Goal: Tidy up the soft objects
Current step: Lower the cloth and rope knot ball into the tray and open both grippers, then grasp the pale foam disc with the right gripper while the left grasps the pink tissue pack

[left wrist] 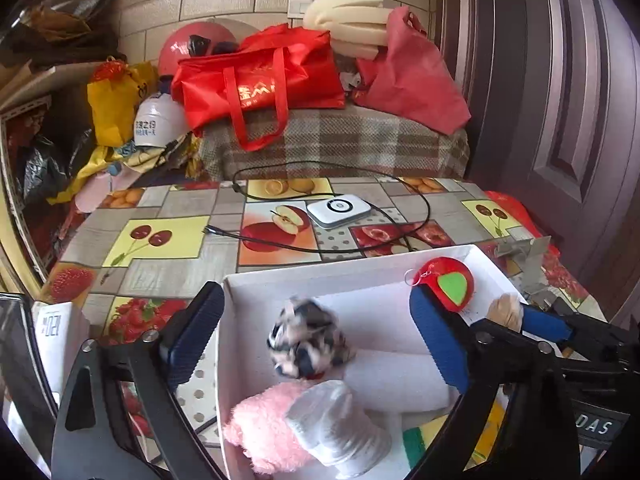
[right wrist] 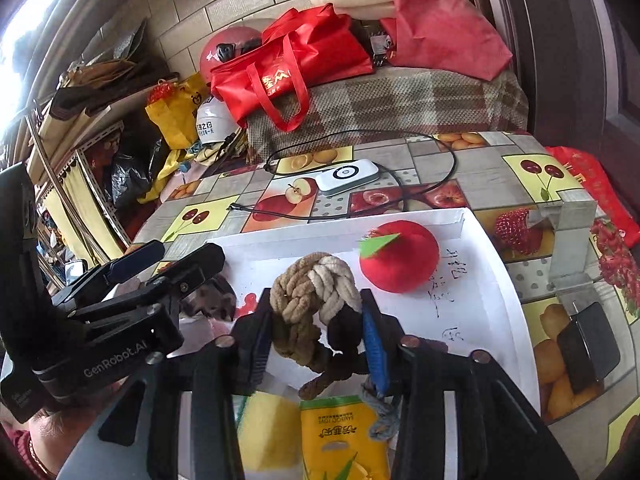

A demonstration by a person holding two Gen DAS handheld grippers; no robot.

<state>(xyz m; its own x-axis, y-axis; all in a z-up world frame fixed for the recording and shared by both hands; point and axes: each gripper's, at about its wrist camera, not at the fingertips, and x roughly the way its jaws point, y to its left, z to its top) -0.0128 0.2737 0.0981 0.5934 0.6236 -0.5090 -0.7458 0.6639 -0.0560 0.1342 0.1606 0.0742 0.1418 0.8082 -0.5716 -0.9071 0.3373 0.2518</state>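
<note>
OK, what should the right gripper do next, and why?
Probably lift the right gripper straight back off the rope knot: the knot lies inside the white box beside the red apple plush, and the jaws look loose around it.

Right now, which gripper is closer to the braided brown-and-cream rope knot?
Right. The right gripper has the braided rope knot between its fingers; the left gripper sits off to the knot's left.
</note>
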